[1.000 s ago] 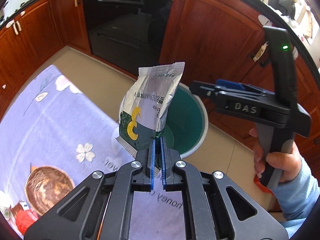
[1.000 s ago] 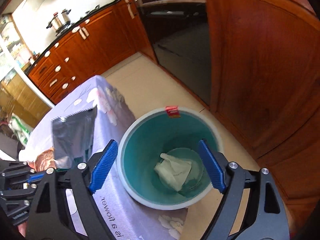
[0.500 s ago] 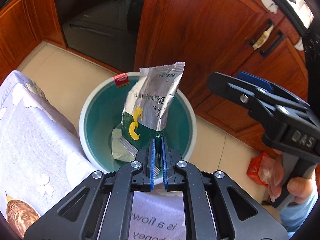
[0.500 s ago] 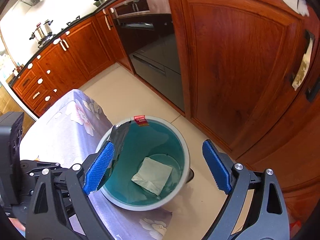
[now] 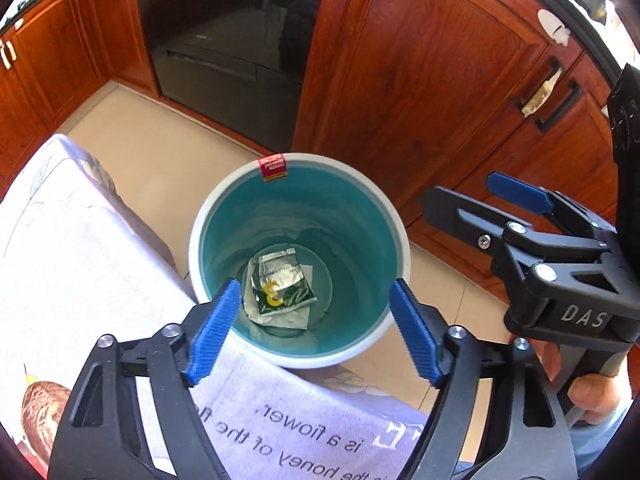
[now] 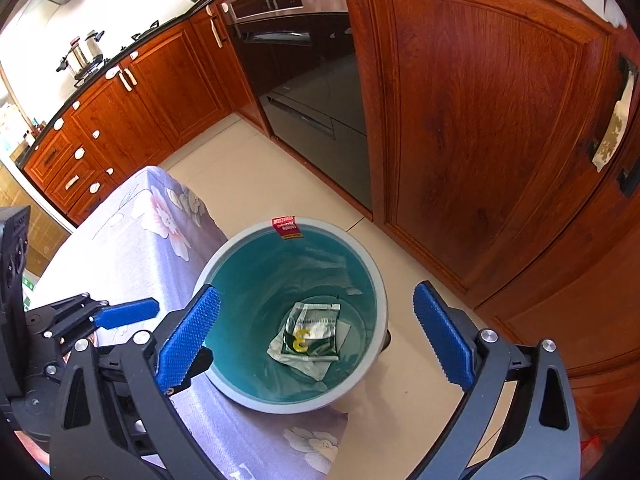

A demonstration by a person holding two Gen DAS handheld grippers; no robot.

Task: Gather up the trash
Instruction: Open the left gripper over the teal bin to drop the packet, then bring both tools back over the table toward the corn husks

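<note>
A silver-and-green snack bag (image 5: 280,292) (image 6: 312,336) lies at the bottom of the teal bin (image 5: 224,208) (image 6: 224,256), on top of a pale sheet of paper. My left gripper (image 5: 314,286) hovers over the bin's mouth. Its jaws are opening and nothing is between the blue pads. My right gripper (image 6: 316,292) is also above the bin, jaws wide and still opening, and it holds nothing. In the left wrist view the right gripper (image 5: 472,196) sits to the right of the bin, held by a hand (image 5: 592,396).
The bin stands on the tiled floor against the corner of a table with a floral cloth (image 5: 80,260) (image 6: 132,240). A brown bowl (image 5: 40,412) rests on the table at the lower left. Wooden cabinets (image 6: 480,120) and a dark oven (image 6: 304,80) stand close behind.
My left gripper carried the snack bag from above the table to over the bin, then opened. The bag dropped to the bin's bottom. My right gripper's jaws spread slightly wider.
</note>
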